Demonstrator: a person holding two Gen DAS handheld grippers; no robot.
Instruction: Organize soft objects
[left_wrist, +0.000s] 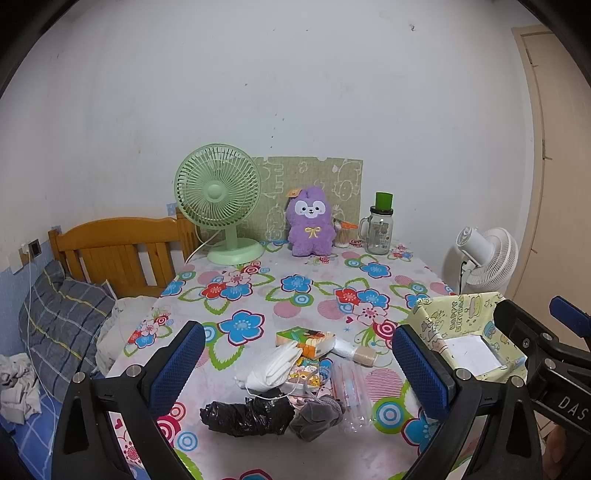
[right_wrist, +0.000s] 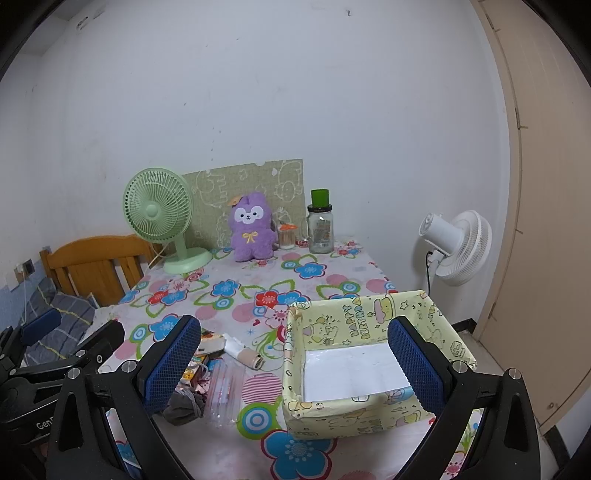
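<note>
left gripper (left_wrist: 299, 365) agape | right gripper (right_wrist: 294, 363) agape | box (right_wrist: 436, 317) seemingly empty

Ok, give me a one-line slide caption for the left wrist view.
Open left gripper hovers over a pile of soft items on the floral tablecloth, yellow box waiting alongside.

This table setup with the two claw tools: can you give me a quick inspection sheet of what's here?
Surface: table under a flowered cloth.
Job's things: white mask, black bag roll, grey cloth and tissue packs piled near the front; yellow box holds only white paper.
Clutter: green fan, purple plush, glass jar at the back.
Grippers: left gripper and right gripper open, holding nothing.
Cables: fan cord; white cord by the bed.
Surroundings: wooden bed, white fan, door.
</note>
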